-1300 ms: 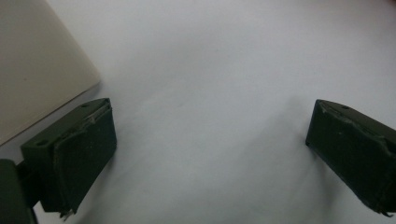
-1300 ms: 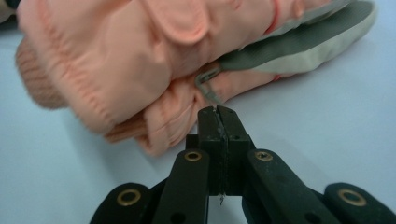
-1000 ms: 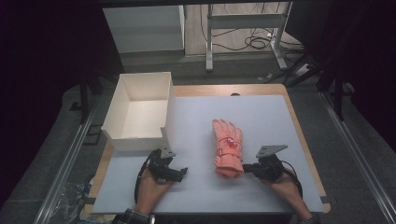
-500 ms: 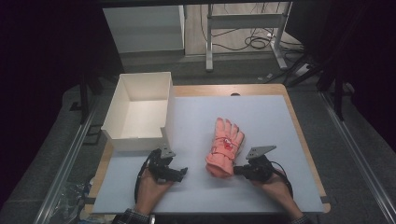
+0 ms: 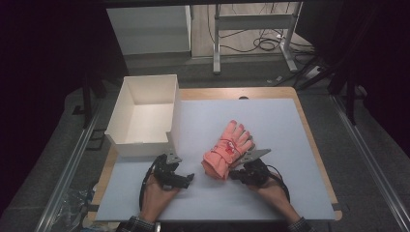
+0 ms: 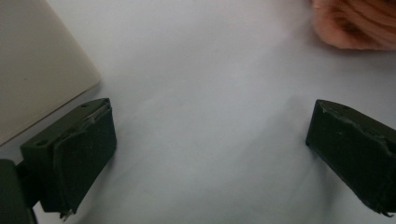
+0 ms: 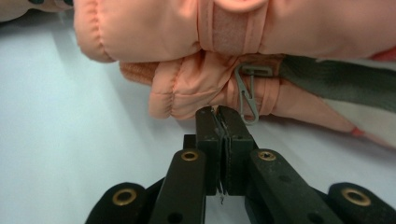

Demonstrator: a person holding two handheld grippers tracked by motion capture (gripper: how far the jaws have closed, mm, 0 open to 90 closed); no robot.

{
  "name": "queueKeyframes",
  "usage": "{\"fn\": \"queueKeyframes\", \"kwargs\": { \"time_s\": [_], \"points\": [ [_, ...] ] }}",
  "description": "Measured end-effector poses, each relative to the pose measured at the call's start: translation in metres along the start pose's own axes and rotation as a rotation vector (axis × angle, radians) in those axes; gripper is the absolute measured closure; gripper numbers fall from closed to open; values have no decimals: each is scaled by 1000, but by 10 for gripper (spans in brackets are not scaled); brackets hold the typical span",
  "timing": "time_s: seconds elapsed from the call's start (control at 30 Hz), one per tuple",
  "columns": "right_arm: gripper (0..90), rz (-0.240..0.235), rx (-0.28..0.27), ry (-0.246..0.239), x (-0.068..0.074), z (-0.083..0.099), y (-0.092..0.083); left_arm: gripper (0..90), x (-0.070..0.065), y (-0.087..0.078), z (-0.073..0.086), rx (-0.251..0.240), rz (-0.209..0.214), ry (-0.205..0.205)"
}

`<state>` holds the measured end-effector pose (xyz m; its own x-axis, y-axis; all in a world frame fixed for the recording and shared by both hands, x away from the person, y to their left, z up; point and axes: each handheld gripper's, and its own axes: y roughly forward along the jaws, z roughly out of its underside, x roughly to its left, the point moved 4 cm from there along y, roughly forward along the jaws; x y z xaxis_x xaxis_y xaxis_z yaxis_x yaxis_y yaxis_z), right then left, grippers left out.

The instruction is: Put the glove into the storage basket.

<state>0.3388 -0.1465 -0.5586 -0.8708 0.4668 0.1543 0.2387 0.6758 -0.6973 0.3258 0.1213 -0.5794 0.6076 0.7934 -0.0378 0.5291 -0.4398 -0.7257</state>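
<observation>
A salmon-pink padded glove (image 5: pixel 227 152) lies tilted on the pale blue mat (image 5: pixel 275 116), its fingers pointing to the far right and its cuff to the near left. In the right gripper view my right gripper (image 7: pixel 220 111) is shut, its tips pinching the hem of the glove's cuff (image 7: pixel 187 93) beside a small grey clip (image 7: pixel 247 93). From above, the right gripper (image 5: pixel 235 175) sits just right of the cuff. My left gripper (image 5: pixel 186 180) rests open on the mat left of the glove, nothing between its fingers (image 6: pixel 79 154). An edge of the glove (image 6: pixel 355 23) appears at its upper right.
An open white box (image 5: pixel 140 147) stands on the table's left side, its corner (image 6: pixel 37 70) close to the left gripper. The table's wooden edge (image 5: pixel 309 130) borders the mat. Beyond the table are metal frame legs and cables on the floor.
The right gripper has moved left with the cuff, and the glove has swung from lying straight to tilted. The left gripper has stayed put.
</observation>
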Motion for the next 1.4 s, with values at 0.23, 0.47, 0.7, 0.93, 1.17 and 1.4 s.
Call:
{"fn": "queueKeyframes", "kwargs": {
  "time_s": [0.23,0.47,0.7,0.93,1.17,1.4],
  "points": [
    [869,-3,-3,-2,2,-7,9,0,0,1,0,4,-12,-6],
    [860,22,-6,2,-1,-2,2,0,1,1,-1,12,-8,-6],
    [841,49,-24,12,-5,1,-9,0,1,1,-1,10,-6,-11],
    [772,97,-47,10,-10,6,-25,0,0,1,0,2,-4,-19],
    [645,171,-77,57,-25,18,-47,0,0,1,0,2,-4,-18],
    [525,264,-96,84,-40,28,-66,0,0,1,0,2,-4,-18]
  ]
}}
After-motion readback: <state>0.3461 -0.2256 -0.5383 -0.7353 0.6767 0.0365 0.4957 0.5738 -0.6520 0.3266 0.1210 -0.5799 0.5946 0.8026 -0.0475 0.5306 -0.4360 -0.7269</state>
